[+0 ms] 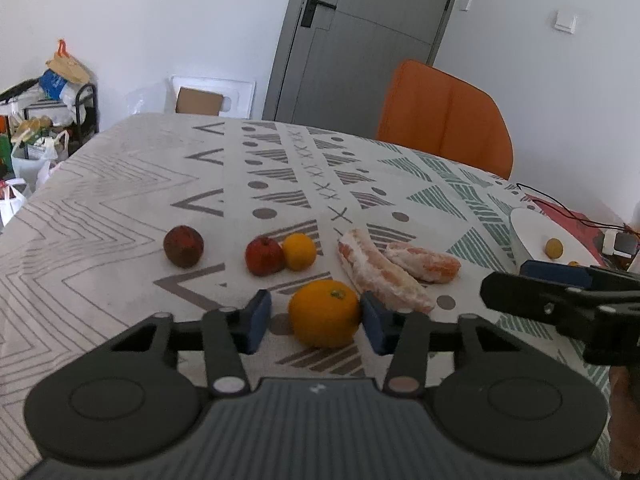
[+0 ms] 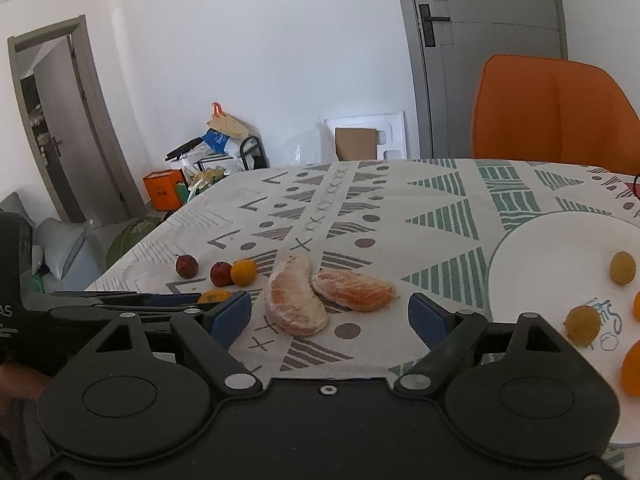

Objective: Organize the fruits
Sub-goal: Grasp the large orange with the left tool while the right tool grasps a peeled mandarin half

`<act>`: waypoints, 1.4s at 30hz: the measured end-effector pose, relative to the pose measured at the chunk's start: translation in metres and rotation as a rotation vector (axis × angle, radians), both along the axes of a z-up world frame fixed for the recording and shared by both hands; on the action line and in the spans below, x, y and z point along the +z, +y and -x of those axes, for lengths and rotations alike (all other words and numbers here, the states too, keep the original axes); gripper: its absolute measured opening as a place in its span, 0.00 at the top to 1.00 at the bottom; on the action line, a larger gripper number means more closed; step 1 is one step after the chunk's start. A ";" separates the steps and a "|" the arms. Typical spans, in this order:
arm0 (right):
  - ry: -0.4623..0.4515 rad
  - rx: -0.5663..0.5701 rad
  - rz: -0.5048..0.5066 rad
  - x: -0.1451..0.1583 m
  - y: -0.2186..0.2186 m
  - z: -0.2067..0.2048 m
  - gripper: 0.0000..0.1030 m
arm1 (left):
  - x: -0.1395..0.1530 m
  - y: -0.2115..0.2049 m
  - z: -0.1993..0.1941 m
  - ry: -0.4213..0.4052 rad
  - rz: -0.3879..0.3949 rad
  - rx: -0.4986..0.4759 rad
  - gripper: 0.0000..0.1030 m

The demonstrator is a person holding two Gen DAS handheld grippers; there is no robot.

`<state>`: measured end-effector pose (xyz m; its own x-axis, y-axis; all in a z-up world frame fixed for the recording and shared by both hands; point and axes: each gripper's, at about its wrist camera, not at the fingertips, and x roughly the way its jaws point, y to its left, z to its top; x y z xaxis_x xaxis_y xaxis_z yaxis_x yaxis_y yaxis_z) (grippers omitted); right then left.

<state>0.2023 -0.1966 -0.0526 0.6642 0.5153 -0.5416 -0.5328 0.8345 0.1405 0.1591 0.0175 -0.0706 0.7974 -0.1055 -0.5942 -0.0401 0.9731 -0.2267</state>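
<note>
Left gripper (image 1: 316, 318) brackets the orange (image 1: 324, 313) near the table's (image 1: 120, 184) near edge. Its right pad touches the fruit, but a sliver of cloth shows between the left pad and the fruit, so it is narrowed around the orange, not clamped yet. It is angled down at the cloth, low and close, likely to lift this fruit over to the plate (image 2: 540, 248).

Right gripper (image 2: 330, 314) is wide and holds nothing. It points down toward the two peeled segments (image 2: 296, 300) mid-table, which lie ahead of the pads, not between them; probably lining up for the next pick.

The plate sits at the table's right edge and already holds several small yellow and orange fruits, so it is probably the collection spot. Still loose on the cloth: a dark fruit (image 1: 183, 246) toward the left edge, plus a red fruit (image 1: 264, 256) touching a small orange (image 1: 299, 251), all beyond the left gripper. The segments touch each other.
</note>
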 end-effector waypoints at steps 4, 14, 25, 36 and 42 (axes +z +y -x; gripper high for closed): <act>0.017 0.015 0.031 -0.004 0.009 -0.003 0.20 | 0.003 0.008 0.000 0.006 0.034 0.001 0.65; 0.052 0.090 0.101 -0.015 0.039 -0.016 0.27 | 0.009 0.043 0.016 -0.020 0.062 0.111 0.65; 0.050 0.131 0.160 -0.023 0.073 -0.024 0.32 | 0.009 0.068 0.030 -0.043 0.096 0.169 0.65; 0.038 0.094 0.141 -0.020 0.059 -0.023 0.62 | 0.014 0.068 0.040 -0.054 0.086 0.189 0.65; 0.015 0.075 0.094 -0.007 0.041 -0.011 0.64 | 0.019 0.052 0.040 -0.067 0.078 0.152 0.65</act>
<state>0.2135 -0.1554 -0.0598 0.6170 0.5097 -0.5997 -0.5927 0.8022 0.0720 0.1190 0.0700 -0.0516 0.8454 -0.0246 -0.5336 -0.1675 0.9364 -0.3084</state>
